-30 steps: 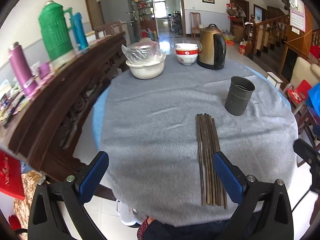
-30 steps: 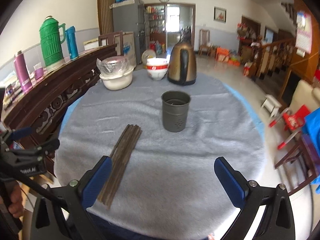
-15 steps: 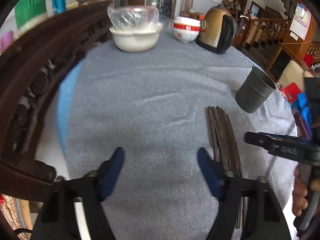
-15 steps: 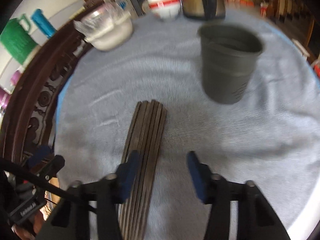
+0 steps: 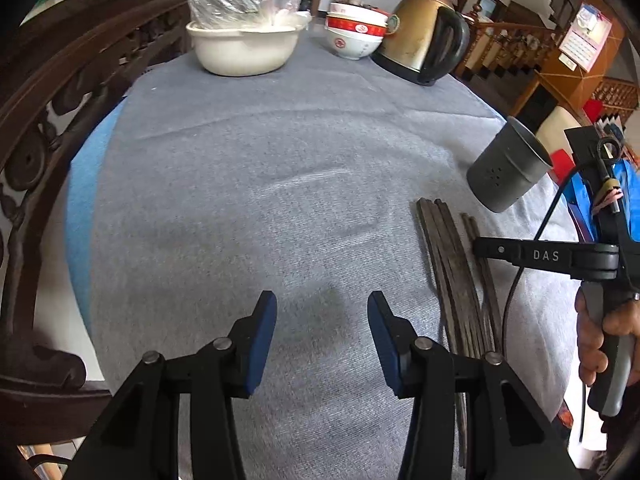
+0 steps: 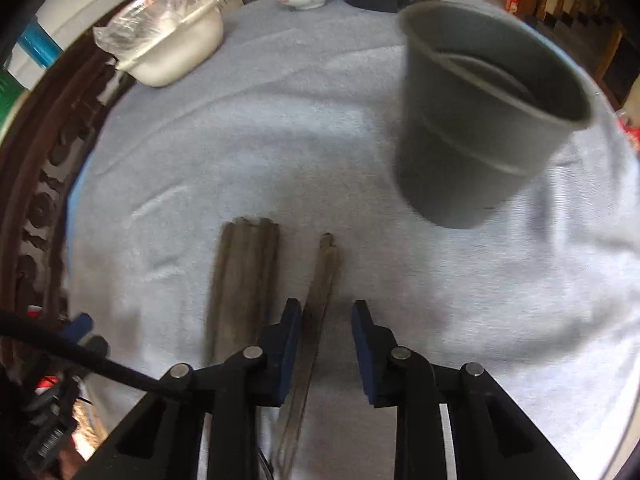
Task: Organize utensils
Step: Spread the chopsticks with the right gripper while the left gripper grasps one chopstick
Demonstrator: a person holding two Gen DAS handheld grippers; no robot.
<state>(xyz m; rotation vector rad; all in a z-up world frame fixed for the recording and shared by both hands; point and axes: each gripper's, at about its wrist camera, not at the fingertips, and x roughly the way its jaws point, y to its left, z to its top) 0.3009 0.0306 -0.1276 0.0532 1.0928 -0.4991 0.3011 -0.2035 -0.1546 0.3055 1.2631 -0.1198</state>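
A bundle of dark wooden chopsticks (image 6: 244, 272) lies on the grey tablecloth (image 6: 280, 140). One pair of chopsticks (image 6: 324, 268) lies apart, just to its right. My right gripper (image 6: 326, 320) points down over that pair with its jaws closing. The pair runs between them beside the left pad, with a gap to the right pad. A dark grey holder cup (image 6: 480, 120) stands upright beyond, to the right. My left gripper (image 5: 322, 320) hovers over bare cloth left of the chopsticks (image 5: 452, 272), jaws closing on nothing. The holder cup (image 5: 506, 172) stands at the right.
At the table's far side stand a white bowl under plastic wrap (image 5: 244, 44), stacked red-and-white bowls (image 5: 354, 36) and a brass kettle (image 5: 424, 36). A carved dark wooden bench (image 5: 48, 92) borders the left edge. A hand (image 5: 604, 340) holds the right gripper's handle at the right.
Both grippers have dropped toward the table and their jaws have narrowed. The right one came over the chopsticks, and one pair now lies apart from the bundle.
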